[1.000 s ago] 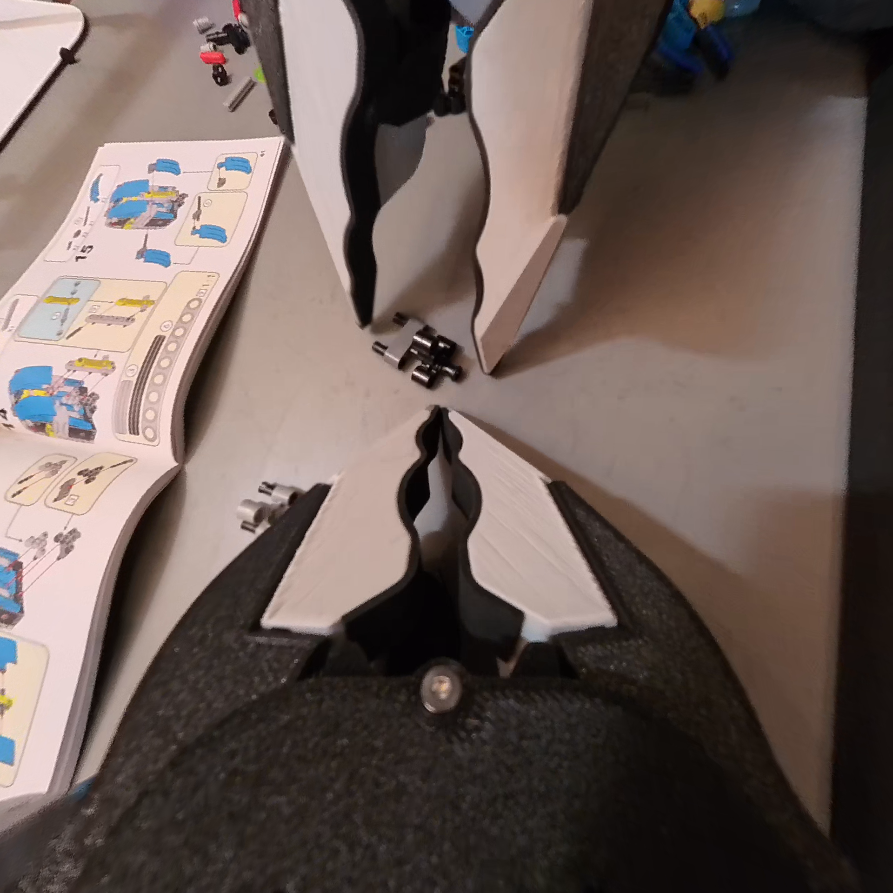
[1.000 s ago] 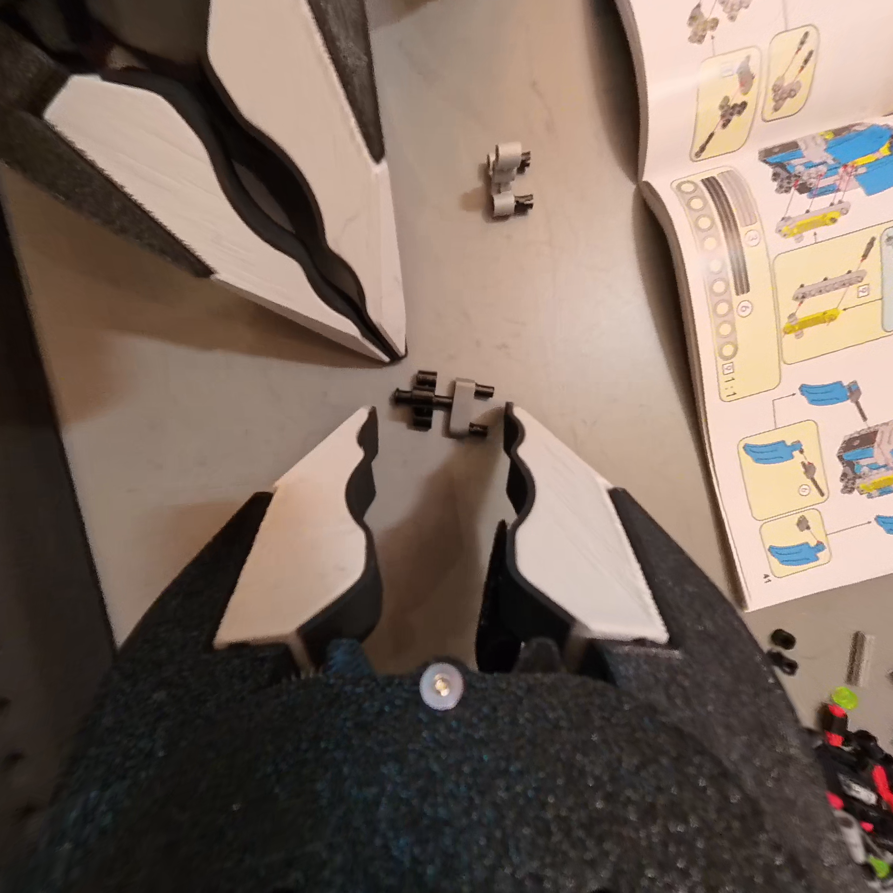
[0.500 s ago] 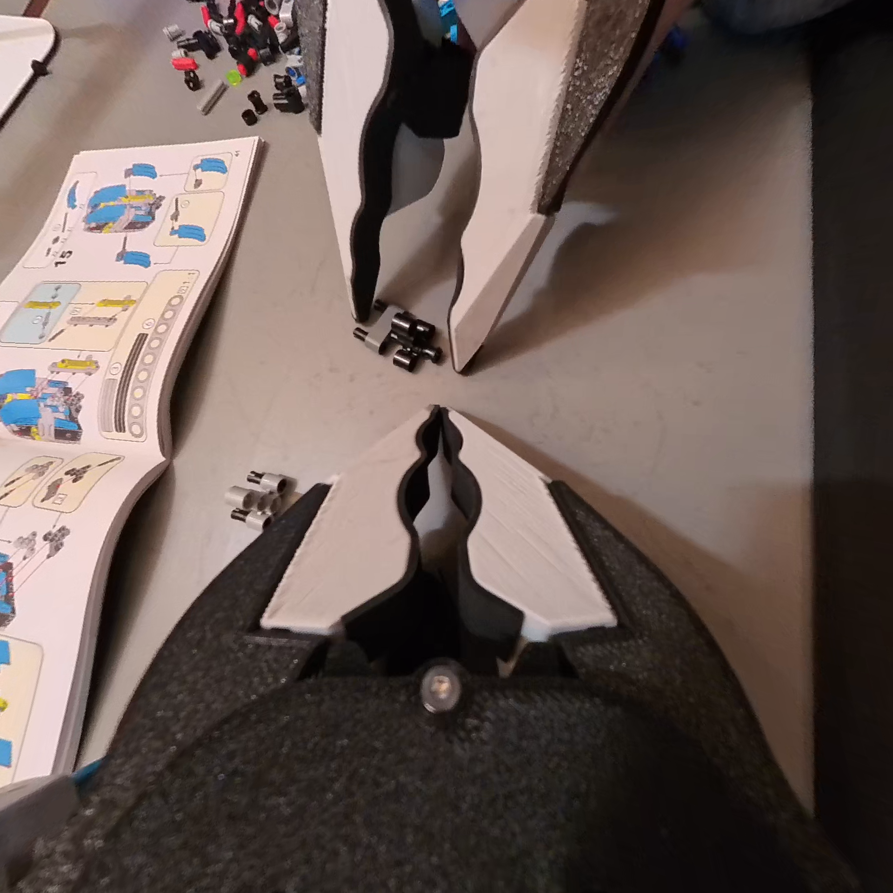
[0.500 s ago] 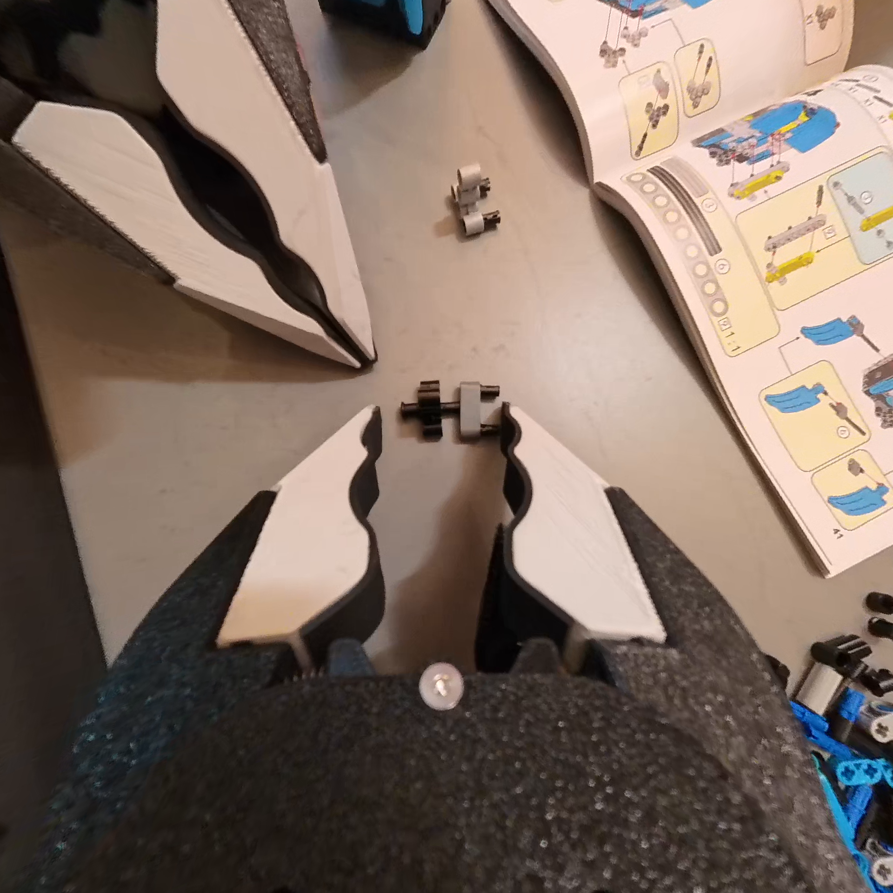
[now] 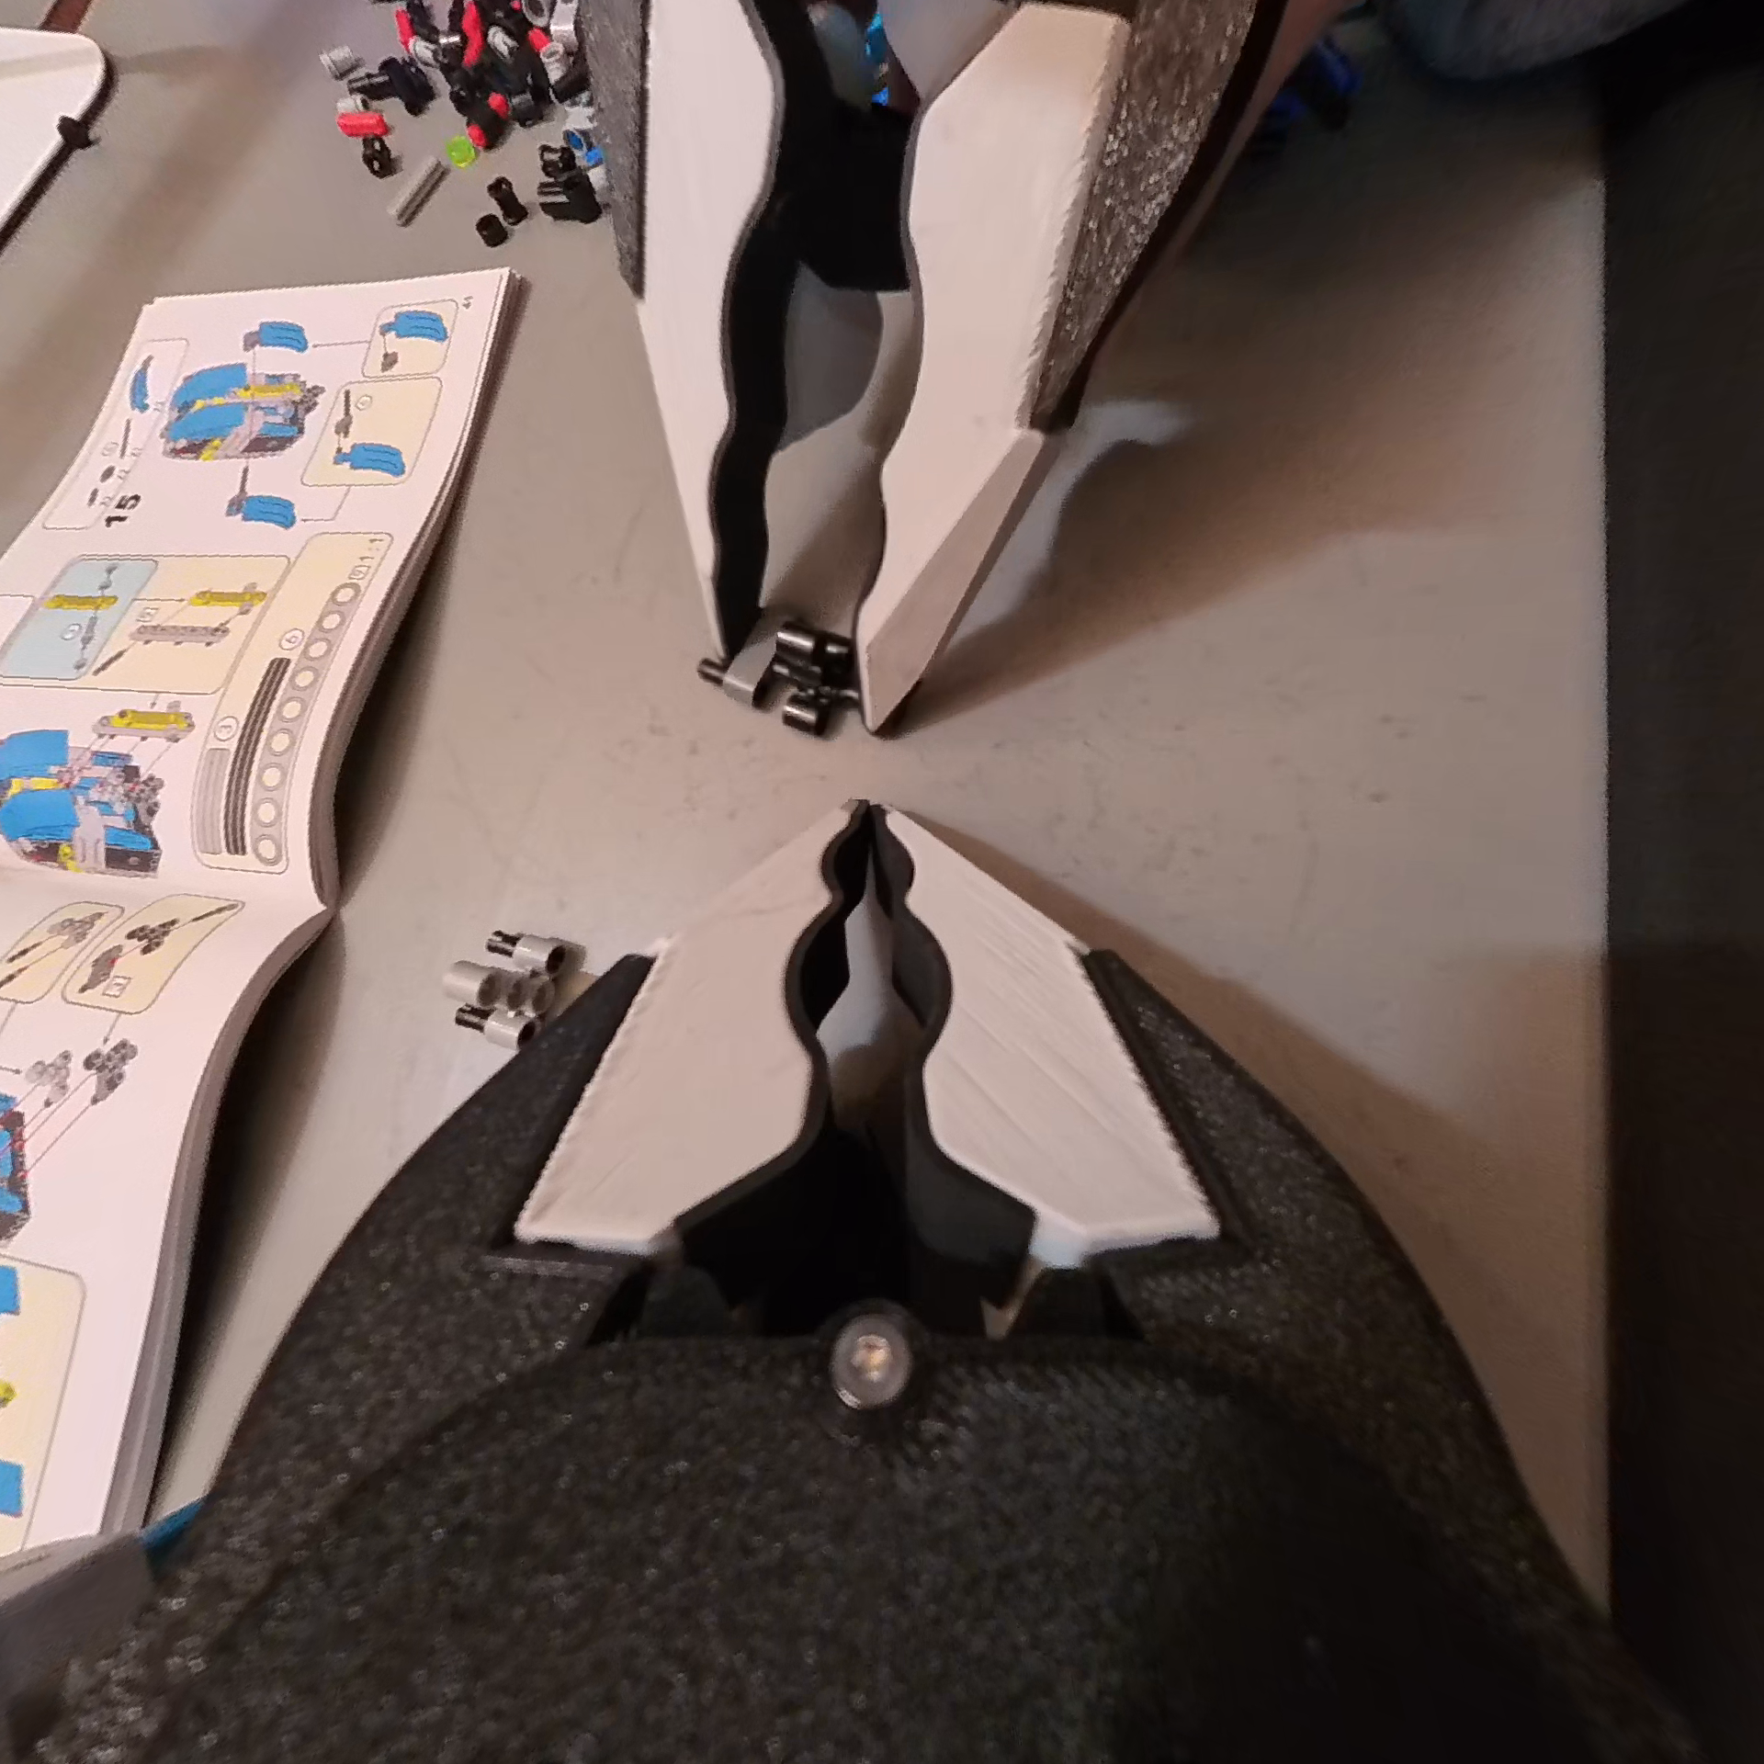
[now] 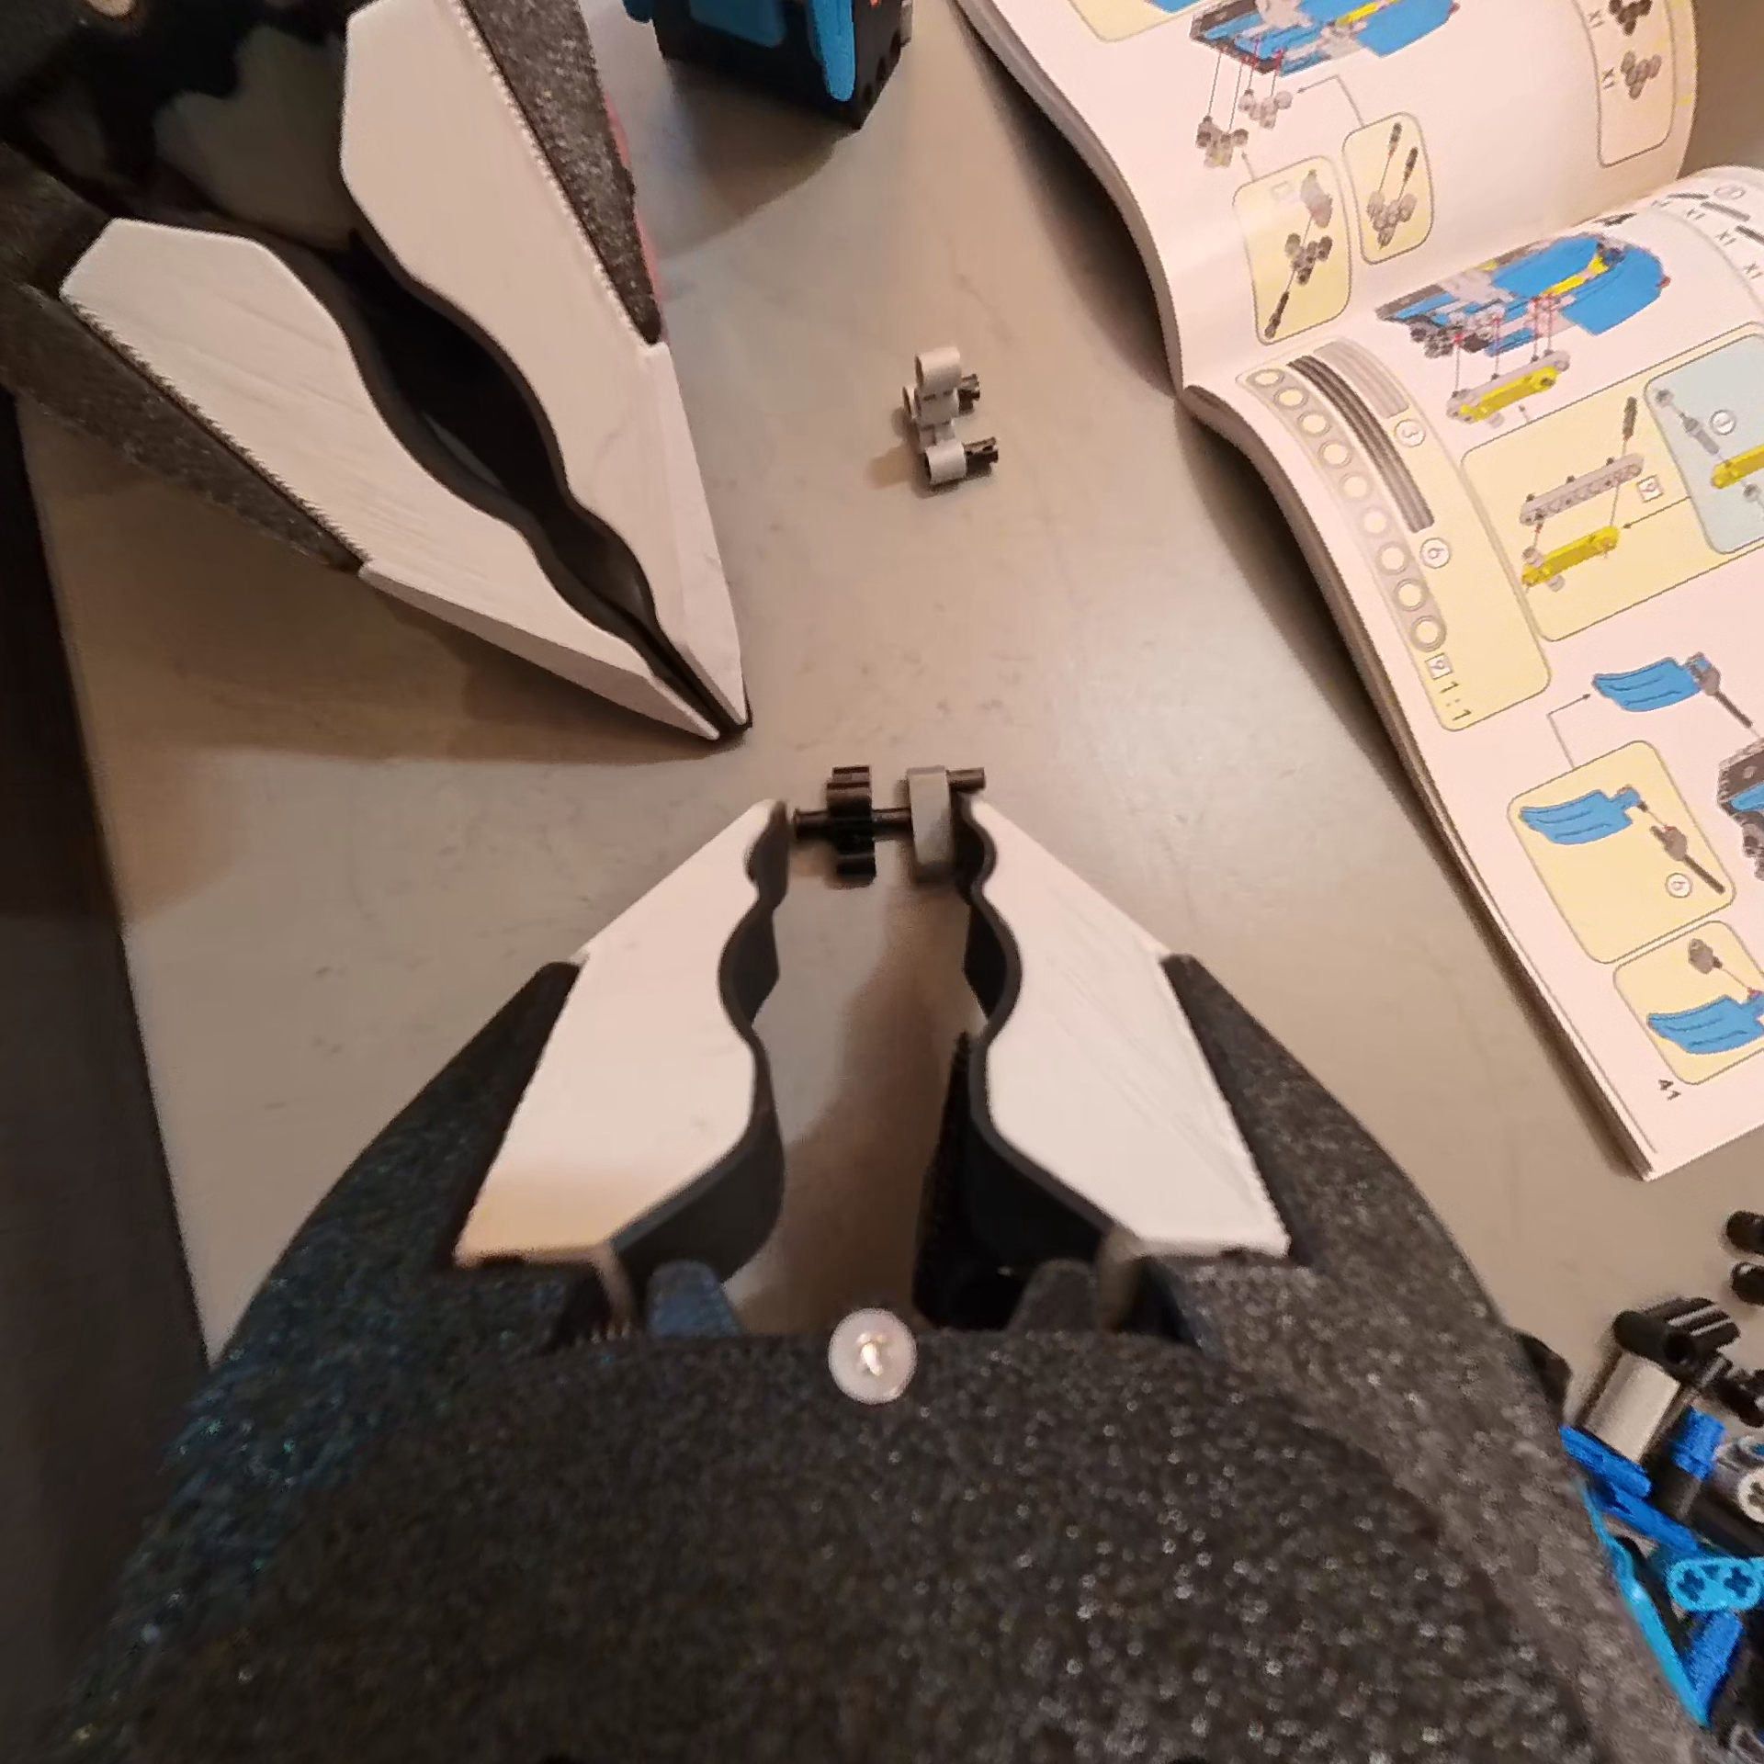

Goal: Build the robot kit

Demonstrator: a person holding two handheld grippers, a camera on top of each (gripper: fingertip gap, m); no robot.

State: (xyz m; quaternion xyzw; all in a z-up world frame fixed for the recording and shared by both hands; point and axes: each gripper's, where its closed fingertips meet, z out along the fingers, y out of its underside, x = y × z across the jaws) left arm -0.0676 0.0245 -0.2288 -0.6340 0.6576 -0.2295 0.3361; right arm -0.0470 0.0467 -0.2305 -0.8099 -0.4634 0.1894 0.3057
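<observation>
A small piece (image 6: 928, 826), a grey connector on a black axle with a black gear, lies on the grey table. My right gripper (image 6: 873, 821) has its fingers closed against both ends of it, the tips resting at table level. The same piece (image 5: 797, 663) shows in the left wrist view between the right gripper's (image 5: 807, 687) tips. My left gripper (image 5: 867, 811) is shut and empty, its tip pointing at the piece from a short way off. It also shows in the right wrist view (image 6: 730, 721).
A second grey connector with black pins (image 5: 511, 997) lies beside my left gripper, also in the right wrist view (image 6: 940, 420). An open instruction booklet (image 5: 239, 668) lies at the left. Loose small parts (image 5: 477, 86) sit beyond it. A blue model (image 6: 792, 48) stands farther off. The table edge (image 5: 1608, 859) runs along the right. The grippers are tip to tip, or close to it. Left tips and right tips are each some 15 centimetres from the blue model (image 6: 792, 48).
My right gripper's fingers have narrowed from wide open until they press the piece's two ends. My left gripper stayed shut and drew back slightly.
</observation>
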